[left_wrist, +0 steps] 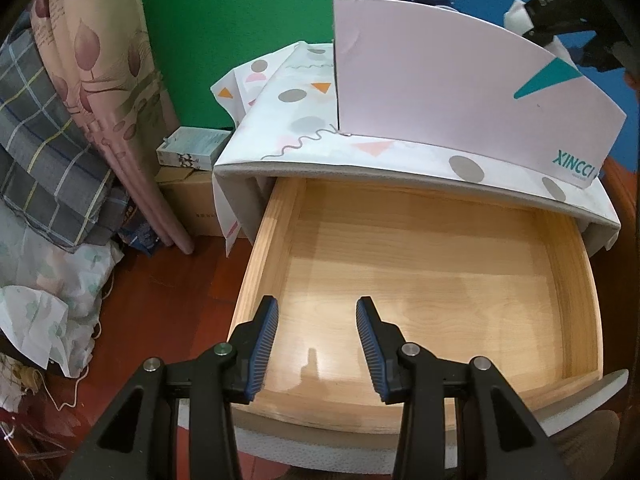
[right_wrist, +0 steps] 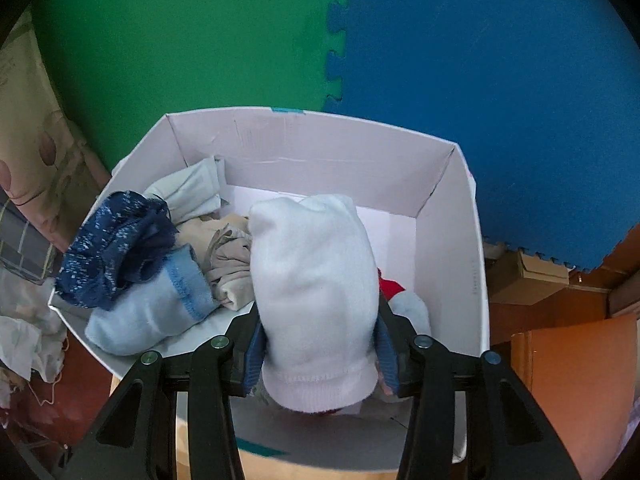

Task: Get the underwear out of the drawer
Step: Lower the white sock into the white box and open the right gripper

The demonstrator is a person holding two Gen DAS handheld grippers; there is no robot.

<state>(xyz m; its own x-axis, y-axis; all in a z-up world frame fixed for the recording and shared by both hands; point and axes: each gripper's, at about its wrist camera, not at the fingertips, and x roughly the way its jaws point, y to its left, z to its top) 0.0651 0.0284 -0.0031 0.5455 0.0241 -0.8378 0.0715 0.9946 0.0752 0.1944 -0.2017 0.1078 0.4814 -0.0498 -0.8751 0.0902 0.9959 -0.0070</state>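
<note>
The wooden drawer is pulled out and nothing lies in it. My left gripper is open and empty above its front part. A white cardboard box stands on the cabinet top above the drawer. My right gripper is shut on a white underwear piece and holds it over the inside of that box. In the box lie a dark blue piece, a light blue piece and beige pieces. The right gripper also shows in the left wrist view at the top right.
A patterned cloth covers the cabinet top. Folded bedding is stacked at the left. Small boxes sit on the floor beside the cabinet. Green and blue foam mats line the wall behind.
</note>
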